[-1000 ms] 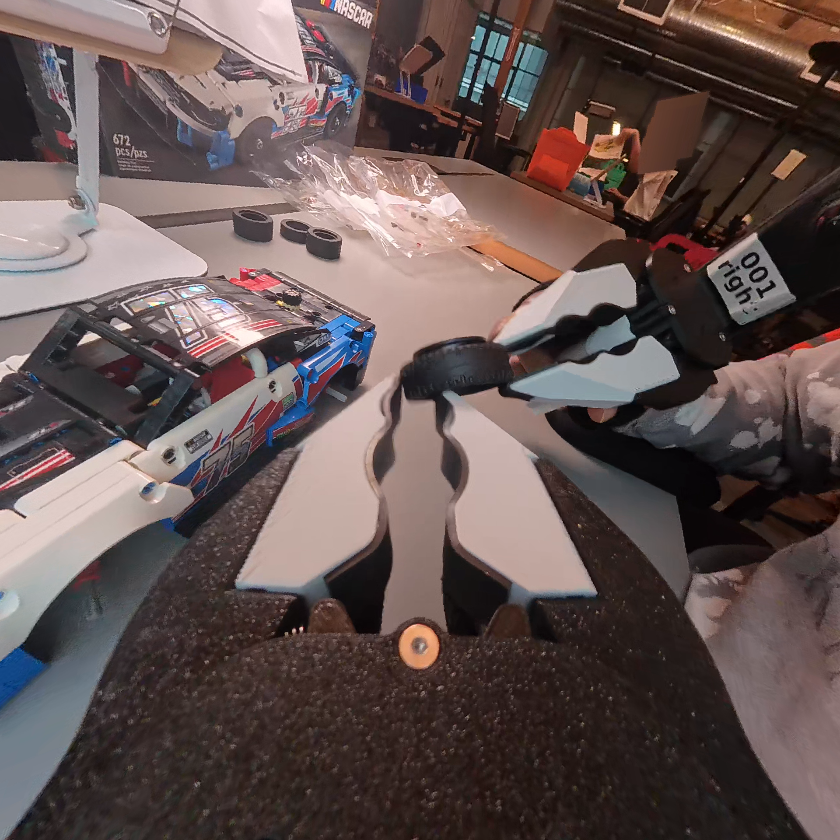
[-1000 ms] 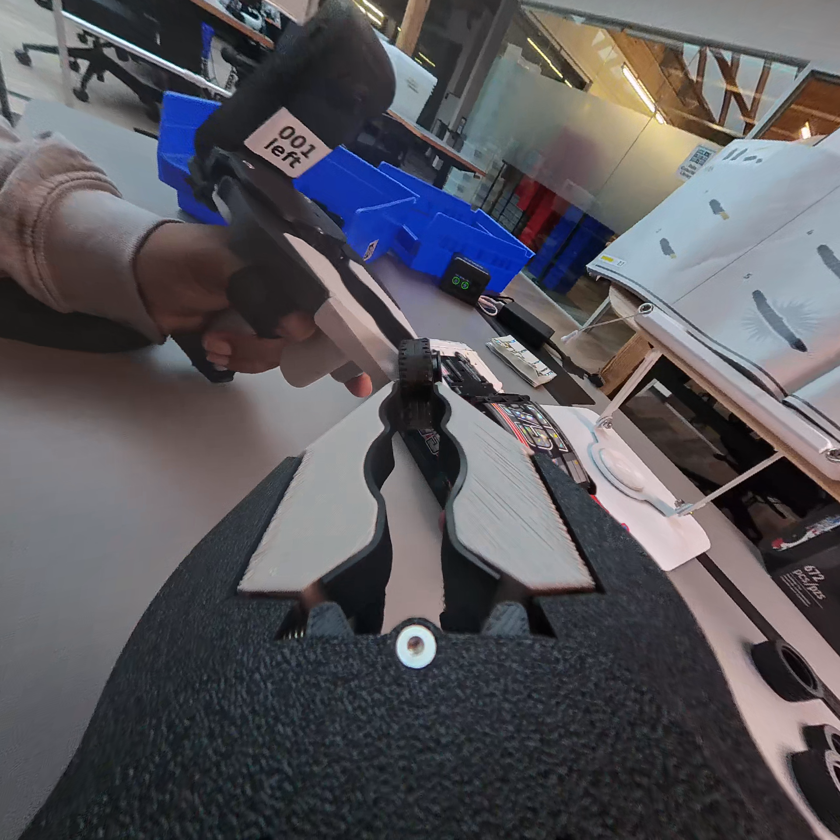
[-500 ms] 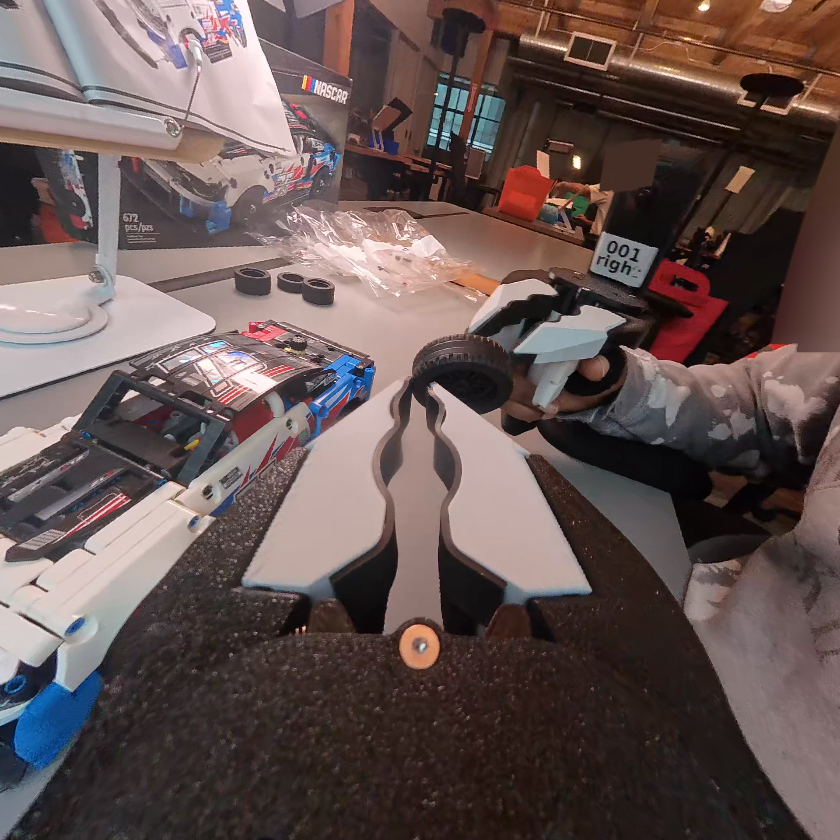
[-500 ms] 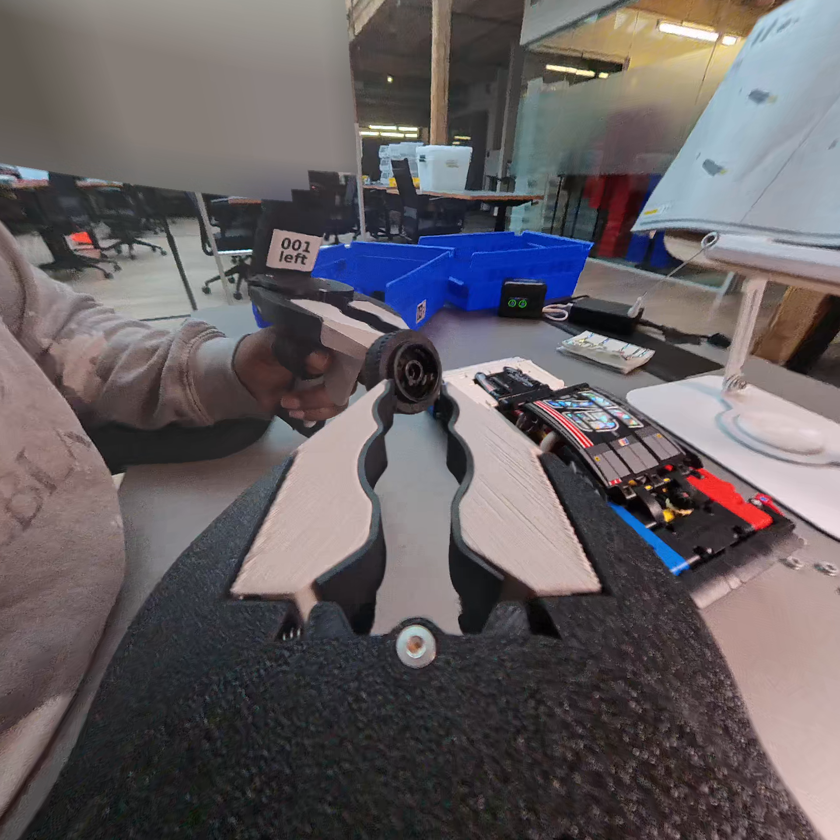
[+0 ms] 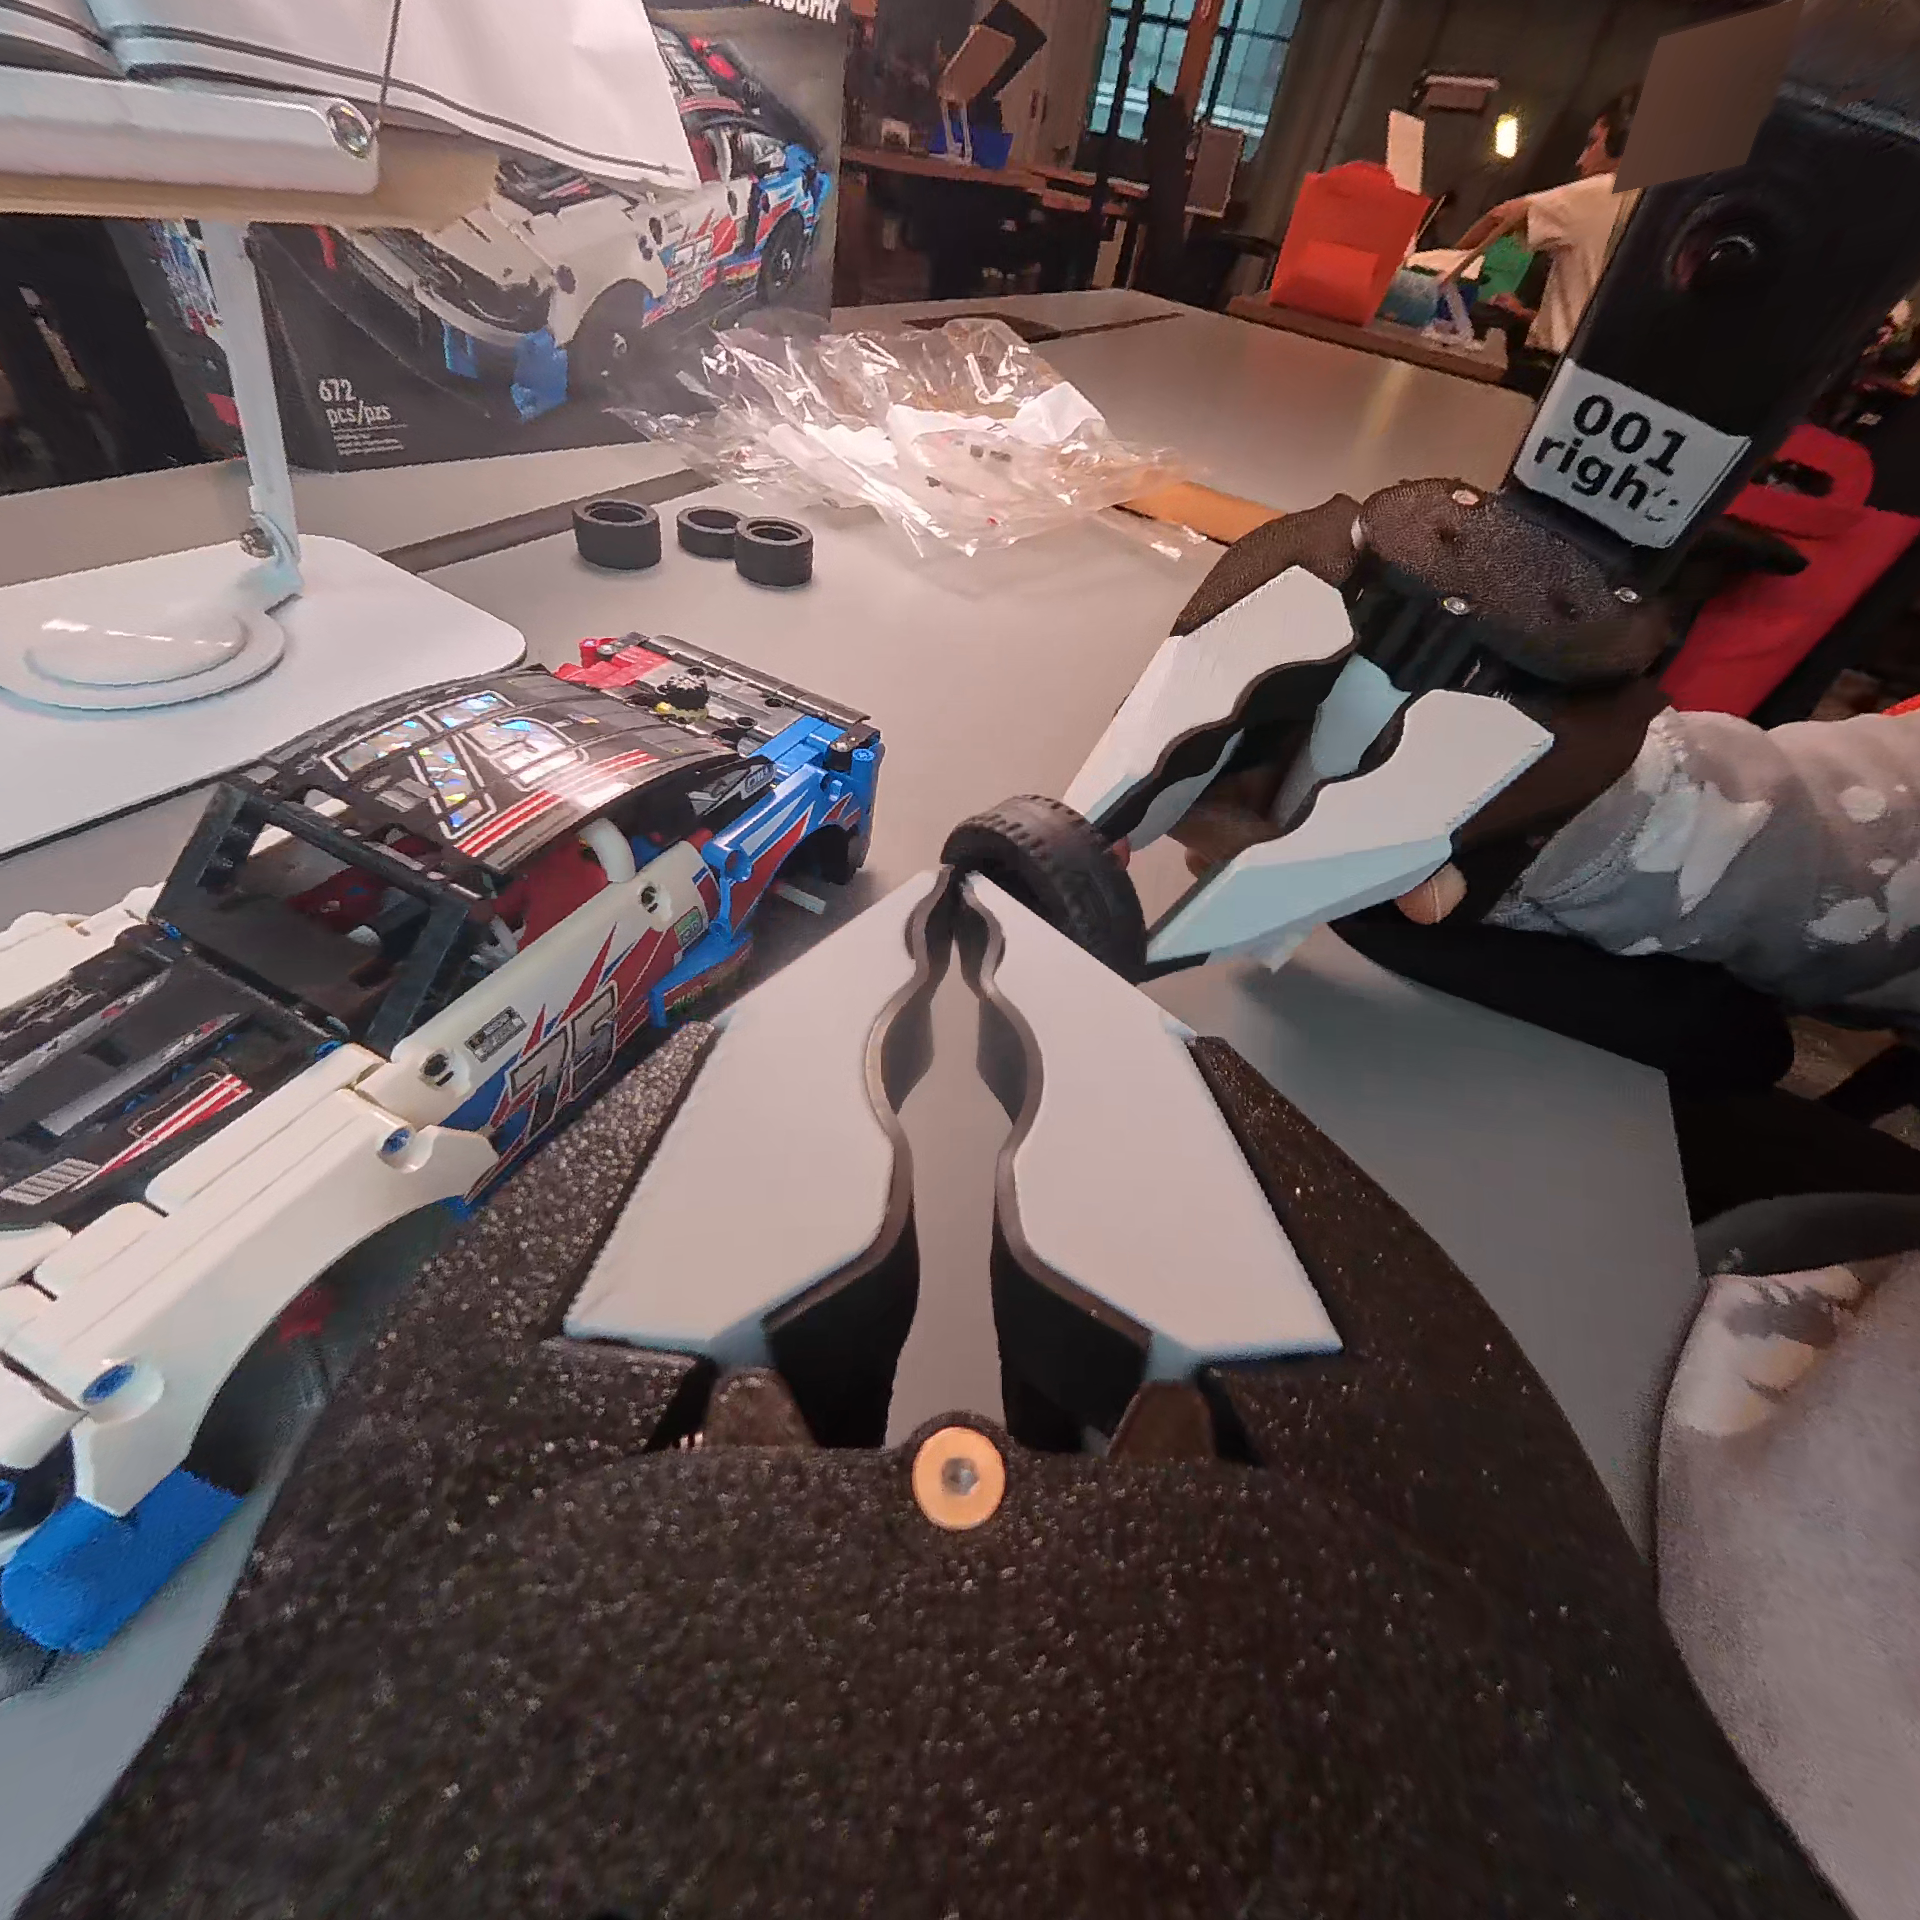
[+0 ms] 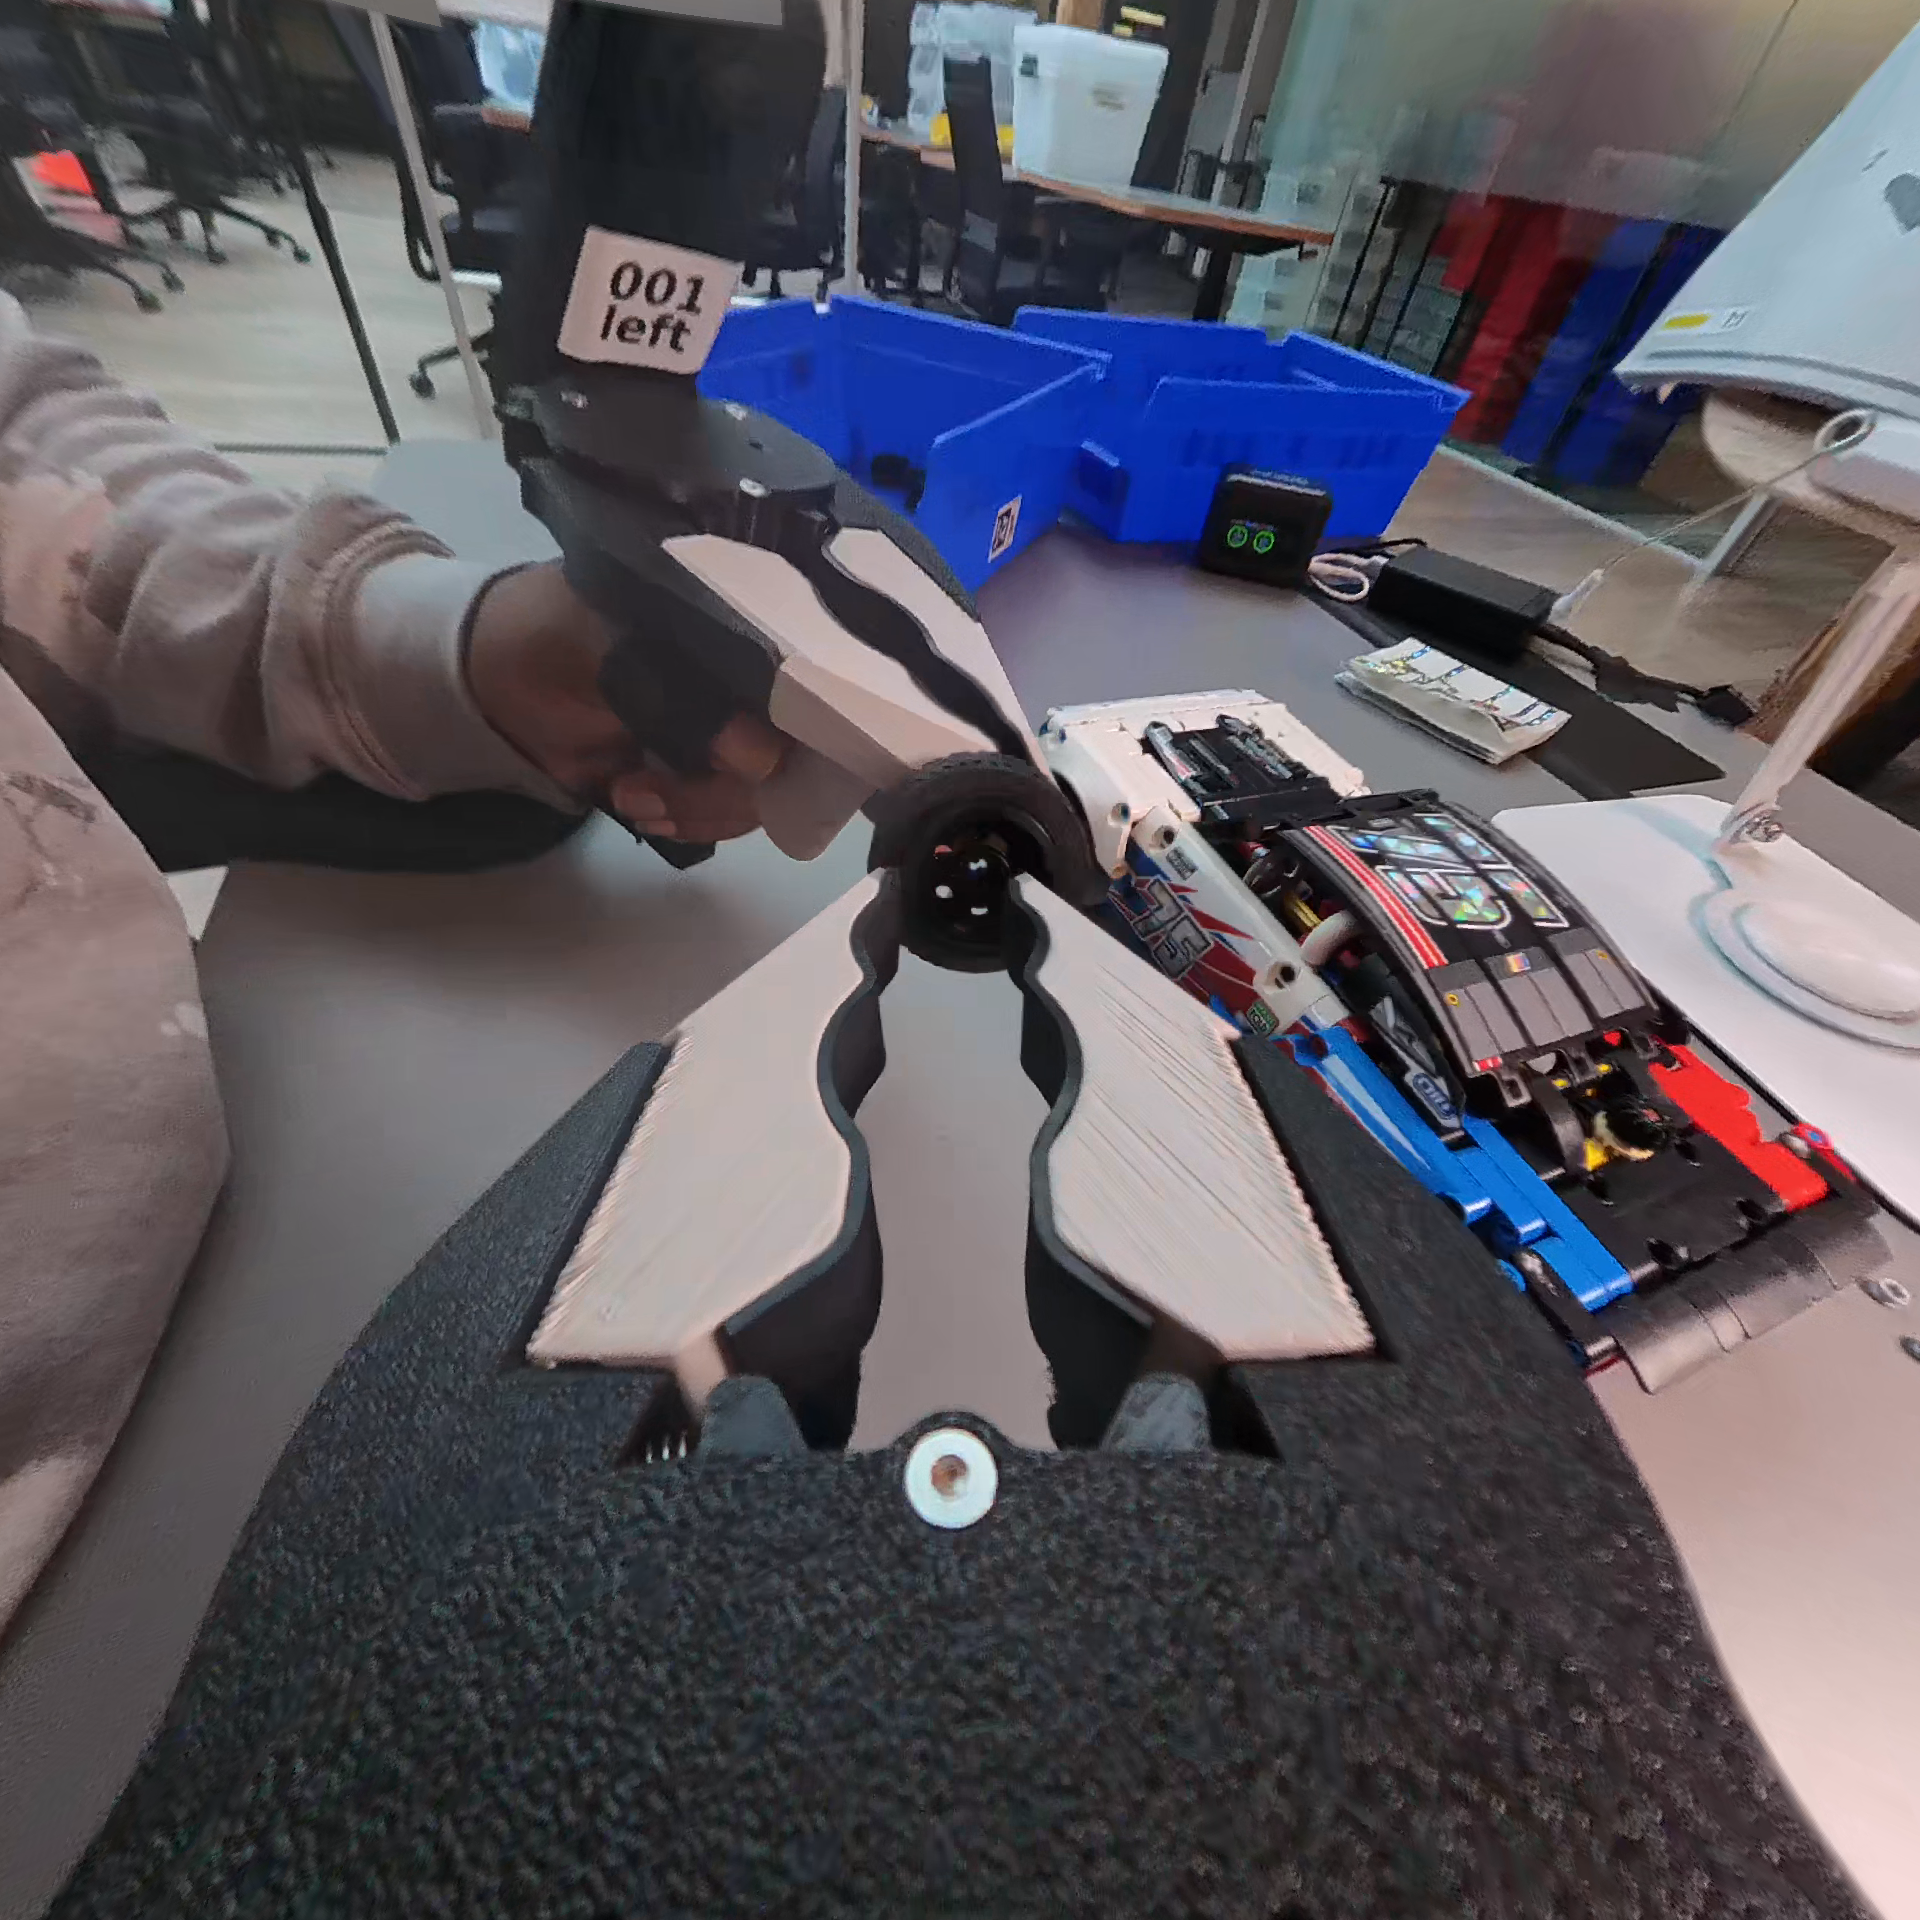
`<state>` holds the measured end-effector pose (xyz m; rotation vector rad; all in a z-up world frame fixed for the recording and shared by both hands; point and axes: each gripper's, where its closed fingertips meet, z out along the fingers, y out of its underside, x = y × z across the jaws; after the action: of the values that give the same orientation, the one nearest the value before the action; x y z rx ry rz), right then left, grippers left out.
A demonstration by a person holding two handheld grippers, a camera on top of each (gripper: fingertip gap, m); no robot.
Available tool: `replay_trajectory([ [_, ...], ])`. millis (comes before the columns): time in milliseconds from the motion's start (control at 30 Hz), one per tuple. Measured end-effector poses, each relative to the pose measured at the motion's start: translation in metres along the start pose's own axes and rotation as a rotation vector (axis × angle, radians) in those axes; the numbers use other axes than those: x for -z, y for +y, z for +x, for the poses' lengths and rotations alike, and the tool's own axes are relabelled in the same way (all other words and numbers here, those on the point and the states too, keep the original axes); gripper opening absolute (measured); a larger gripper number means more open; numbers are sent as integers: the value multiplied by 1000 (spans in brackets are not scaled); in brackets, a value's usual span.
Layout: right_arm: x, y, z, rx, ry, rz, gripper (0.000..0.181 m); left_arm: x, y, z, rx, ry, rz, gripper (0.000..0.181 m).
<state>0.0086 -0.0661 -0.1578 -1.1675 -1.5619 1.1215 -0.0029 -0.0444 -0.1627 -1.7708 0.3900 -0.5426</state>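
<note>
Two grippers meet at one small black rubber-tyred toy wheel (image 6: 971,878), held up off the grey worktop (image 5: 1039,665) just beside the brick-built model race car in white, blue, red and black (image 5: 436,935). The right gripper (image 6: 956,914) has its fingers clamped on the wheel across the tread, hub facing its camera, so the hub's open side stays reachable. The left gripper (image 5: 961,899) has its fingers drawn almost together, their tips at the wheel's rim; whether they pinch a lip of the tyre or only touch it cannot be told. Seen from the right wrist view, the left gripper comes down at a slant from above, which suits steadying the wheel. The car lies on the worktop with its wheel arches empty. Three loose black tyres (image 5: 707,532) sit well apart farther back, near a crumpled clear plastic bag (image 5: 914,436). A white stand (image 5: 239,582) props a booklet behind the car, and blue plastic bins (image 6: 1091,416) stand at the far edge.
</note>
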Motion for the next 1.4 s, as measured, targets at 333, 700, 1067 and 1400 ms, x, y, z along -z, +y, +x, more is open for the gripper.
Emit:
replay_trajectory([
  [333,-13,18,10,-48,90,-93,19,-5,12,-14,89,-72,-50,0],
  [700,-14,21,4,-191,8,-82,4,-8,16,-12,455,132,-10,0],
  [1067,-7,14,9,-391,-64,-10,11,-5,13,-11,494,177,16,0],
  [1400,3,-2,8,-418,-147,94,9,7,-11,16,611,461,88,29],
])
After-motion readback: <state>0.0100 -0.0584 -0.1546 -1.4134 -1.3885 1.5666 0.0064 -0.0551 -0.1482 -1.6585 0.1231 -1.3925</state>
